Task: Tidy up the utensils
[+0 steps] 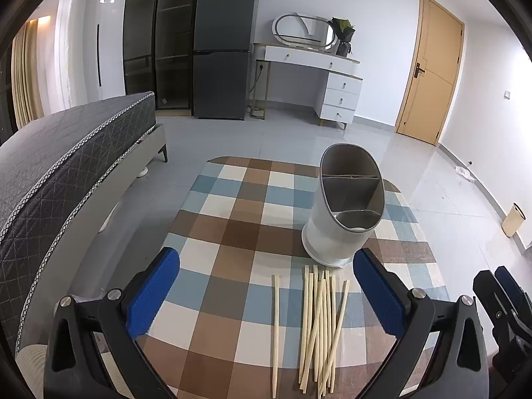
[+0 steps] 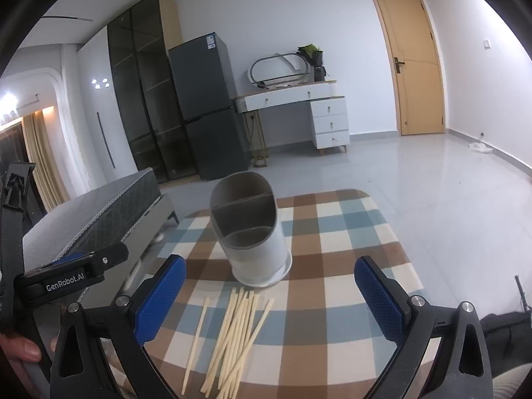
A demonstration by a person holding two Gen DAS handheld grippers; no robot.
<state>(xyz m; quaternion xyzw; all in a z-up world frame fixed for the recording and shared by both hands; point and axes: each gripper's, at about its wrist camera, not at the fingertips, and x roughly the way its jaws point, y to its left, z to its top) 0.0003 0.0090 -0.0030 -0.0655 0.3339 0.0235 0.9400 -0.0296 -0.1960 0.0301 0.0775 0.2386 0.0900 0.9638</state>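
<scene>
Several pale wooden chopsticks [image 1: 319, 326] lie in a loose bundle on the checked tablecloth, with one chopstick [image 1: 275, 332] apart to their left. The same bundle [image 2: 234, 332] shows in the right wrist view. Behind them stands a white utensil holder [image 1: 345, 206] with grey inner compartments, which look empty; the holder [image 2: 252, 232] is upright. My left gripper [image 1: 266, 286] hangs open above the chopsticks, nothing between its blue pads. My right gripper [image 2: 269, 296] is open too, over the bundle. The right gripper's side [image 1: 505, 302] shows at the edge of the left wrist view.
The small table [image 1: 232, 219] has rounded corners and a brown, blue and white cloth. A bed [image 1: 66, 153] runs close along its left side. Tiled floor [image 2: 432, 193] lies beyond, with a fridge [image 1: 222, 50], a white dressing table [image 1: 332, 76] and a door [image 1: 429, 69] at the far wall.
</scene>
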